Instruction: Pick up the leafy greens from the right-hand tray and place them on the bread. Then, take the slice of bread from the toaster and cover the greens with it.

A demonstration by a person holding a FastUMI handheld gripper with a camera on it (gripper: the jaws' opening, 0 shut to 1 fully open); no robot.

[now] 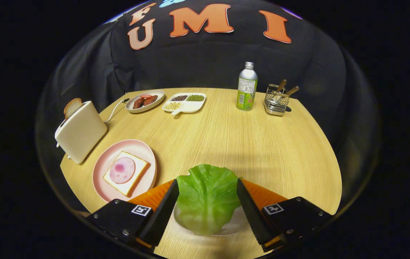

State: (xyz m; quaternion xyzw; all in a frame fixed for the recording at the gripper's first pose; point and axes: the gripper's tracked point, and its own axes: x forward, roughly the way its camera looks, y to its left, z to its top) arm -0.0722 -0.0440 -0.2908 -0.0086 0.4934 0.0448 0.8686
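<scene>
1. Fingers (171, 201) of the gripper (207, 189) stand on either side of the lettuce leaf (206, 196), each touching an edge of it; the gap between them is narrow, just the width of the leaf, so the leaf sits gripped between both.
2. Under the leaf lies a pale tray (235, 225), its rim showing between the fingers.
3. Left of the fingers sits a pink plate (108, 162) holding a slice of bread (138, 172) topped with a round of ham (122, 170).
4. Beyond the plate, at the table's left edge, stands a cream toaster (80, 133), tilted in this view, with a slice (72, 107) sticking up out of its slot.
5. A cord (115, 109) runs from the toaster toward the back.
6. Farther back, an oval dish (158, 94) carries reddish-brown sausage pieces (144, 101).
7. Just beside it is a white divided dish (194, 106) with dark beans (179, 98), green beans (195, 98) and pale beans (172, 105) in separate compartments.
8. To the right of that, well apart, stands a bottle (247, 86) with a silver cap and green label.
9. Near the bottle is a wire caddy (275, 102) with wooden handles (287, 88) poking out.
10. All of this rests on a light wooden table (244, 144).
</scene>
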